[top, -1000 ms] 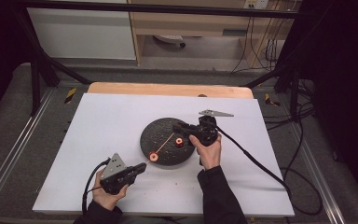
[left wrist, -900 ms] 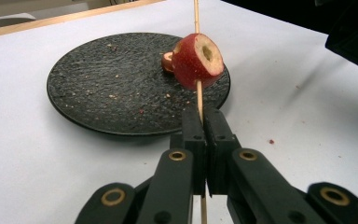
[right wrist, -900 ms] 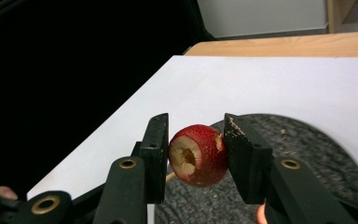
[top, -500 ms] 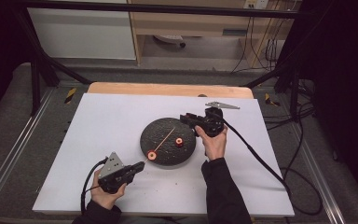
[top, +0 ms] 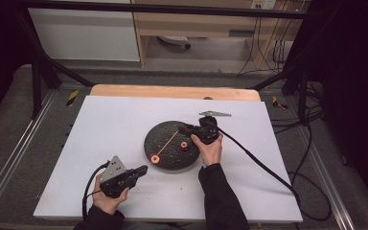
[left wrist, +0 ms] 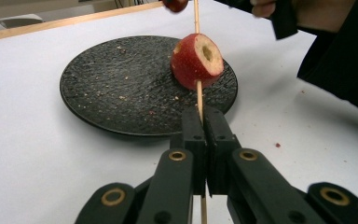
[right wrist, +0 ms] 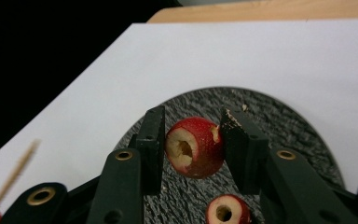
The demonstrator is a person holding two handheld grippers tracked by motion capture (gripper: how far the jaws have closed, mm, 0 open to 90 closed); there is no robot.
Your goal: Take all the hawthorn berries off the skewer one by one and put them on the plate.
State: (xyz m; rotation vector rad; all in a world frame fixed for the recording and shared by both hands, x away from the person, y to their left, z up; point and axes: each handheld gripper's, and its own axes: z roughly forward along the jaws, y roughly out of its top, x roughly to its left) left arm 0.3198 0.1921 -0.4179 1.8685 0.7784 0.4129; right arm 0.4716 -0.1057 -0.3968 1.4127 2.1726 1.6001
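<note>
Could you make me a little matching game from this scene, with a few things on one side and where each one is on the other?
Things:
1. skewer
2. cored red fruit
3. black plate
4. second fruit piece

Places:
A. lying on the white table
B. threaded on the stick
C. clamped in the left gripper
D. held between the jaws of the right gripper

Pairs: 1-C, 2-D, 3-A, 4-B
</note>
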